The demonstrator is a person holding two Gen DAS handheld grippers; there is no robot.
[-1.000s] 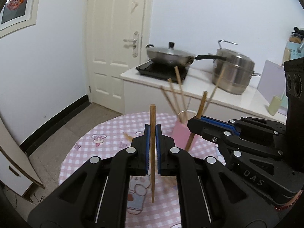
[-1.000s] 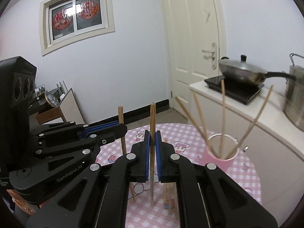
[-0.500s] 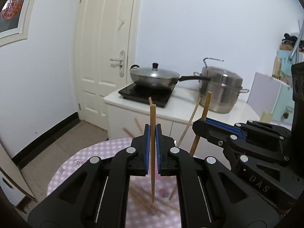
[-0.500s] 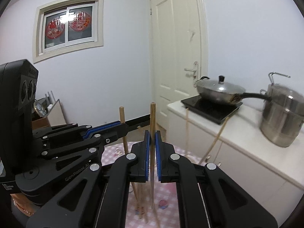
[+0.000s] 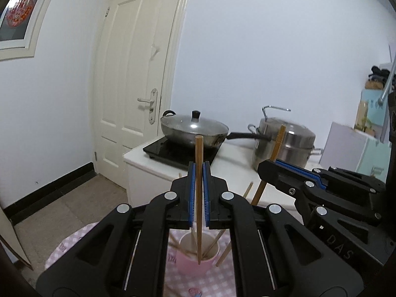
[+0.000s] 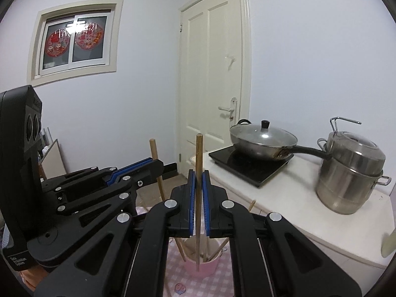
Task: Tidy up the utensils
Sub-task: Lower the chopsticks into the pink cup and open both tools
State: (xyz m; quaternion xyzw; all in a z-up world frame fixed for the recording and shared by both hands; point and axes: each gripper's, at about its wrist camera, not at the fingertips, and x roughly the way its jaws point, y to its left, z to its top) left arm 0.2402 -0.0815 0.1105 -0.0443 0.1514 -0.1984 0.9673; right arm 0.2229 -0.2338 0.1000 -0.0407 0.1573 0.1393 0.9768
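Left wrist view: the left gripper (image 5: pixel 199 193) has its blue-padded jaws closed on a slender wooden chopstick (image 5: pixel 199 198), held upright, its lower tip over the mouth of the pink cylindrical cup (image 5: pixel 196 262). Whether the tip sits inside the rim or just above it cannot be told. The cup stands on the round table with a pink checked cloth (image 5: pixel 215 284) and already contains several wooden chopsticks (image 5: pixel 215 241) leaning outward against its rim.

In the same view the right gripper (image 5: pixel 268 168) appears to the right, jaws clamped on a second wooden chopstick (image 5: pixel 277 141), tilted slightly, its lower end just beside the cup.

Right wrist view: the right gripper (image 6: pixel 198 198) grips its chopstick (image 6: pixel 198 185) vertically, with the lower end over the cup (image 6: pixel 201 267). The left gripper (image 6: pixel 156 164) shows at left, closed on its own stick (image 6: pixel 156 158).

Progress assessment: part of the work appears done, since several chopsticks stand in the cup. The two held sticks are not yet released. The remaining step is judged to be lowering each stick past the rim and opening the jaws. Whether more utensils lie on the table cannot be told; both gripper bodies hide most of the cloth.

Background: a lidded steel wok (image 5: pixel 194 130) on a black induction hob (image 5: pixel 178 153) and a steel stockpot (image 6: pixel 351 173) stand on the white counter, well apart from the cup.
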